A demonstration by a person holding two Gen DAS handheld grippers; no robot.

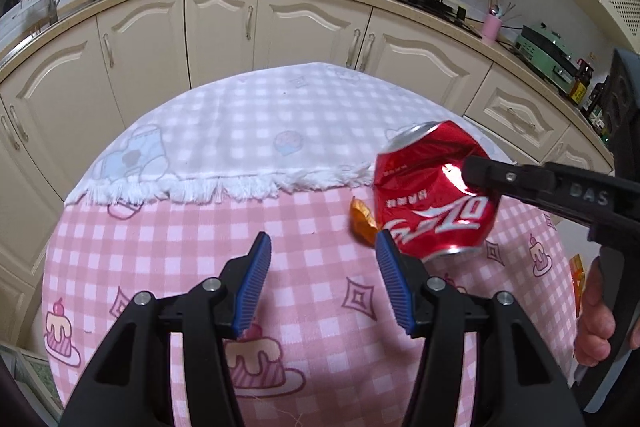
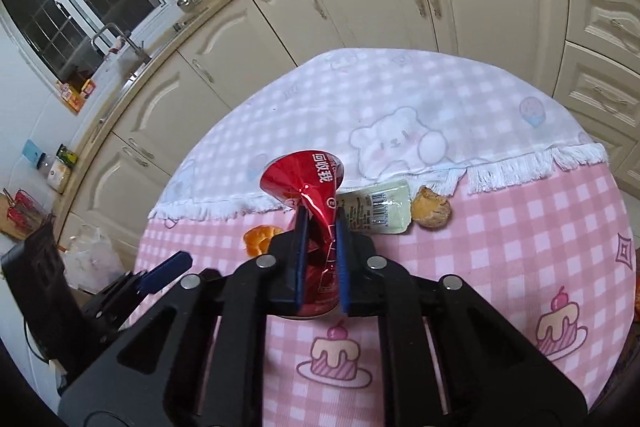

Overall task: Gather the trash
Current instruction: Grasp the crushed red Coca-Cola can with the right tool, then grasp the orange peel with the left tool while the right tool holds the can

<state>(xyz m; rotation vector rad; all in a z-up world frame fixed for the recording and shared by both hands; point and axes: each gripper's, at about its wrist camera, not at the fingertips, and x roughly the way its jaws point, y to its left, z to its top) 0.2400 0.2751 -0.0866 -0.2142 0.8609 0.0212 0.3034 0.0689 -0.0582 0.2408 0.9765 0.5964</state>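
Trash is spread on a table (image 1: 168, 267) covered with a pink checked cloth printed with cakes; a white checked cloth (image 1: 248, 131) with a fringe lies over the far half. The biggest piece is a red cola can (image 2: 310, 203), crushed in the middle. The right gripper (image 2: 320, 223) is clamped on it: its two blue pads squeeze the dented waist of the can from both sides, and the top of the can sticks out beyond the fingertips. In the left wrist view the same can (image 1: 434, 195) appears at the right, with the black finger of the right gripper (image 1: 480, 175) pressed into its side. The can seems to be lifted a little above the cloth, but I cannot tell this for sure.

The left gripper (image 1: 322, 247) hangs over the pink cloth with its jaws about half apart, and nothing is between them. Its right fingertip is close to the bottom rim of the can.

Near the can lie other pieces: an orange peel (image 2: 260, 239) just left of it, a pale green wrapper (image 2: 376, 213) with a barcode just behind it, and a brown bitten pastry (image 2: 432, 209) beside the wrapper, all near the fringe. A small orange wrapper (image 1: 362, 223) shows just left of the can in the left wrist view.

A hand (image 1: 598, 315) holds the handle of the right gripper at the right edge.
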